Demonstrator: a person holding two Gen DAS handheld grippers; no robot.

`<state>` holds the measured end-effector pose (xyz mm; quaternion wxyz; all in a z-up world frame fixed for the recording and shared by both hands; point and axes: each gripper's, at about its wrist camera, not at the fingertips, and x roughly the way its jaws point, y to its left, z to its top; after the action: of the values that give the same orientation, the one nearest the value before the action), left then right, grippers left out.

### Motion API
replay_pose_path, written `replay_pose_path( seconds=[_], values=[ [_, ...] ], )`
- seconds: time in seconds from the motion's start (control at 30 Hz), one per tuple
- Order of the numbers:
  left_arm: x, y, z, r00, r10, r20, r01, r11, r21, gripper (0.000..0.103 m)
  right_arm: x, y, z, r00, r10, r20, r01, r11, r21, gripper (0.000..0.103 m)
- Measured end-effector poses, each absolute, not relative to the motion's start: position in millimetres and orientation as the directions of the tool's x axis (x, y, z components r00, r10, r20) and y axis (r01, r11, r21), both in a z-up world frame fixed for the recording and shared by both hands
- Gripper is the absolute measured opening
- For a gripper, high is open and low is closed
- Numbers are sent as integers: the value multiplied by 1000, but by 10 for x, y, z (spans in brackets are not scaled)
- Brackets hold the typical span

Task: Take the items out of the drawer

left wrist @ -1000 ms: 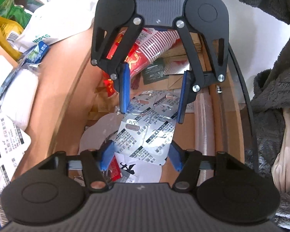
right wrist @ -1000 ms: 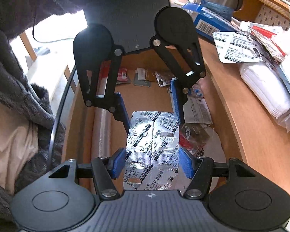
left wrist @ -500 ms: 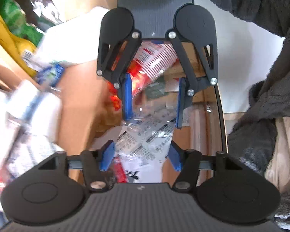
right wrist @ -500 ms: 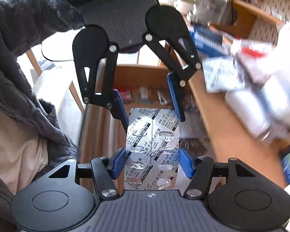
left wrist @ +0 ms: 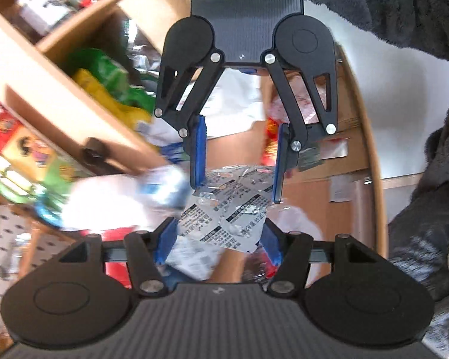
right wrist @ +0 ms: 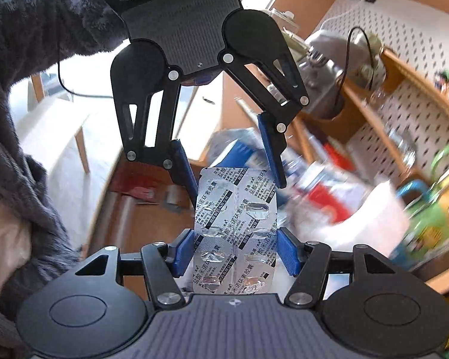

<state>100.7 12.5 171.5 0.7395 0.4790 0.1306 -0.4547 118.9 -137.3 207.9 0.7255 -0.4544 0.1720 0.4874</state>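
A cluttered wooden desk [right wrist: 152, 233] with a pegboard shelf [right wrist: 410, 68] at 2 o'clock fills the background. A foil blister pack [right wrist: 235, 233] is clamped edgewise by the right gripper [right wrist: 235, 164], clear of the drawer [left wrist: 353, 185] seen at 3 o'clock in the left view. A crumpled blister sheet [left wrist: 227, 209] is pinched in the left gripper [left wrist: 238, 161]. Both grips should be kept steady, as thin foil can probably slip or buckle.

silver blister pack [right wrist: 235, 230], blue pads [right wrist: 184, 252]
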Motion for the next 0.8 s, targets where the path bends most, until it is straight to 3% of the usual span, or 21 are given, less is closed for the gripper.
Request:
replay_pose_path(
  seconds=[0.27,0.6,0.7,0.8],
  values=[
    [1438,387,1968,658,-496,-567,714,170,680,67,1788,-910,2252,501,545,-672,-835,99,-542,59],
    [1981,813,1740,667,-432,-607,733,236,638,67,2234,-568,1817,493,526,-693,-845,101,-525,59],
    [1971,837,1628,680,-428,-595,717,219,662,86,2243,-580,1724,524,525,-671,-830,137,-541,60],
    [1956,878,1621,704,-425,-569,695,248,674,89,2187,-633,1749,544,539,-643,-824,198,-531,60]
  ],
)
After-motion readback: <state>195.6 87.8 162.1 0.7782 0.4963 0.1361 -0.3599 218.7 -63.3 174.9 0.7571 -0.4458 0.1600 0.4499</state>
